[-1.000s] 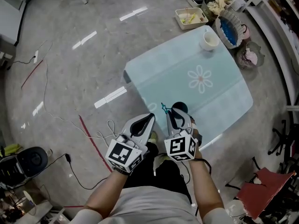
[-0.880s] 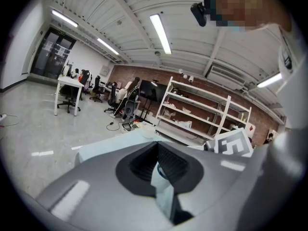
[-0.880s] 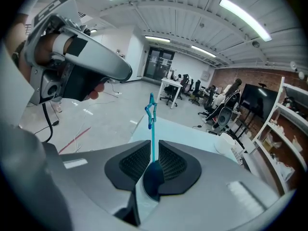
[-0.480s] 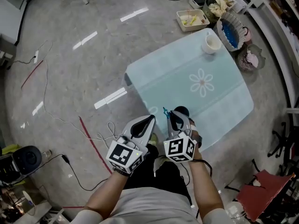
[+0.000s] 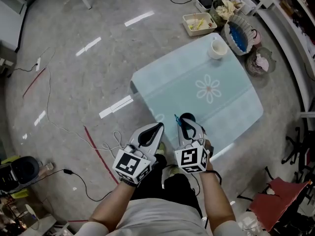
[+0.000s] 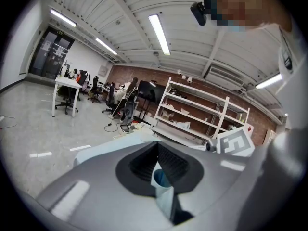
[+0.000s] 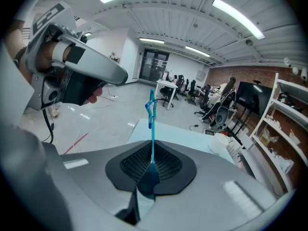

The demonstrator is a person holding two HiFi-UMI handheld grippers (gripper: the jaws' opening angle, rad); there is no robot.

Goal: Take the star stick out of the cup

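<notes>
A thin teal star stick (image 5: 176,118) (image 7: 151,113) juts up from my right gripper (image 5: 183,119) (image 7: 152,146), whose jaws are shut on its lower end. The star points up and away, over the near corner of the pale blue table (image 5: 172,82). A white cup (image 5: 217,47) (image 7: 222,142) stands at the table's far corner, well apart from the stick. Just left of the right one, my left gripper (image 5: 158,125) (image 6: 158,146) is shut with nothing in it. Its grey body (image 7: 82,66) fills the upper left of the right gripper view.
A flower print (image 5: 209,89) marks the tablecloth. Beyond the far corner on the floor stand a cream tray (image 5: 199,21), a blue-lined basket (image 5: 238,33) and a pink-filled basket (image 5: 259,60). Cables (image 5: 49,107) trail over the floor at left. Shelving runs along the right.
Both grippers stay almost where they were, with the stick still held. The table and cup have shifted slightly up and left in the head view.
</notes>
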